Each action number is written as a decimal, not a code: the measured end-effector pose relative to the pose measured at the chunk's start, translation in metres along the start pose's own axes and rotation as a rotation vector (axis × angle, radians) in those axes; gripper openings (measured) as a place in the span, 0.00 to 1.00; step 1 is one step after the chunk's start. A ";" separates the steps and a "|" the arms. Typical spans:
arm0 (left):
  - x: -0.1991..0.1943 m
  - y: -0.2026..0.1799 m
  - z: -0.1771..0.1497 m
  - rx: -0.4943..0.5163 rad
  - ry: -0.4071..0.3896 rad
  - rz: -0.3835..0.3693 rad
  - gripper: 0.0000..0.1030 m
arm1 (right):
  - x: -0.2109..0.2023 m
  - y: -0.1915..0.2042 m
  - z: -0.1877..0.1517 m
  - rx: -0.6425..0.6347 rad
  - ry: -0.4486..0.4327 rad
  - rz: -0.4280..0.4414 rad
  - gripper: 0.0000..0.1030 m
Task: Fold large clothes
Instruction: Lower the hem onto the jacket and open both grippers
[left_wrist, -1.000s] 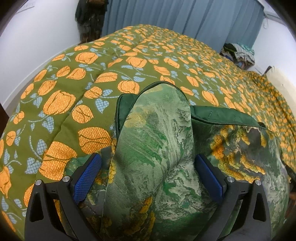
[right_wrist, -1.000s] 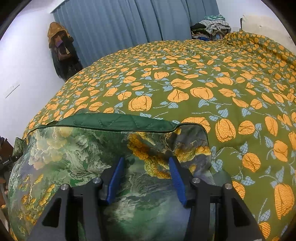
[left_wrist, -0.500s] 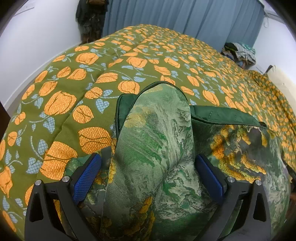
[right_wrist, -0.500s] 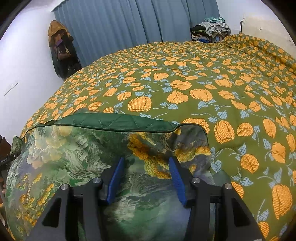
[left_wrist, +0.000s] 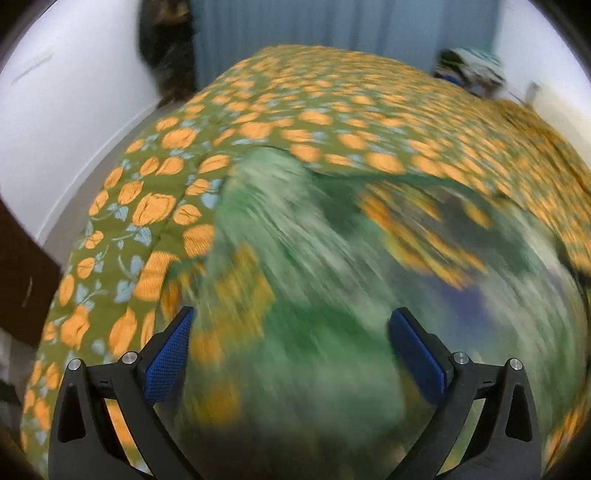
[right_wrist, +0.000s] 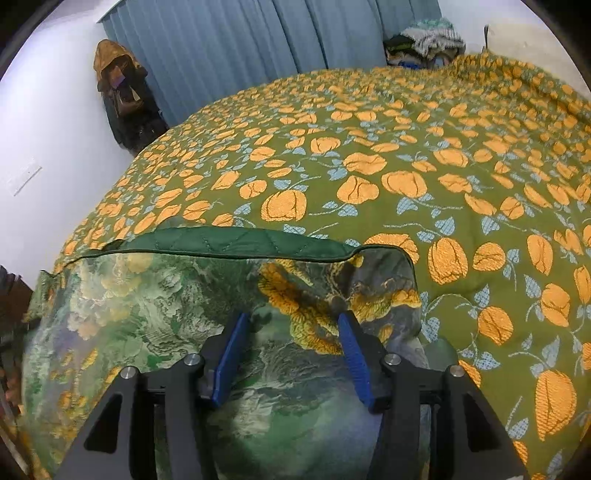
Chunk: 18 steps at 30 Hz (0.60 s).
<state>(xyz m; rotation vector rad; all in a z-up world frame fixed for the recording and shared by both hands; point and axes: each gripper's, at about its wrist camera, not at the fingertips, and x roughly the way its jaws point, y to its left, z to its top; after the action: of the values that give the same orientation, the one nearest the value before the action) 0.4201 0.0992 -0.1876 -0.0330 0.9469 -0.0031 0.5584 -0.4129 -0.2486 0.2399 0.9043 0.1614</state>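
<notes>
On my left wrist view almost everything is smeared, but I can make out my left gripper (left_wrist: 291, 350) with its blue-padded fingers (left_wrist: 168, 354) spread wide, a thick hump of the green landscape-print quilted garment (left_wrist: 295, 295) bulging up between them; whether the pads actually touch the cloth I cannot tell through the blur. My right gripper (right_wrist: 291, 350) sits with its jaws partly apart, the same garment (right_wrist: 147, 314) lying between and under its blue pads (right_wrist: 231, 354). The garment rests at the near end of the olive bedspread with orange flowers (right_wrist: 406, 166), its dark green quilted lining (right_wrist: 229, 242) showing along the far edge. Blue curtains (right_wrist: 258, 48) hang behind the bed, with a heap of clothes (right_wrist: 424, 42) beside them.
</notes>
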 end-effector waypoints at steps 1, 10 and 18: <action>-0.016 -0.007 -0.013 0.031 -0.015 0.013 0.99 | -0.003 0.000 0.001 0.003 0.009 -0.001 0.52; -0.089 -0.027 -0.114 -0.050 -0.094 -0.057 0.99 | -0.106 0.043 -0.038 -0.093 -0.129 -0.097 0.81; -0.089 -0.057 -0.137 0.073 -0.053 -0.021 0.99 | -0.165 0.056 -0.136 -0.130 -0.136 -0.092 0.81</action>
<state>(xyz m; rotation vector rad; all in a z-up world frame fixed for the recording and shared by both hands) 0.2577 0.0402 -0.1937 0.0247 0.8926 -0.0560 0.3477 -0.3802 -0.1893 0.0871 0.7651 0.1163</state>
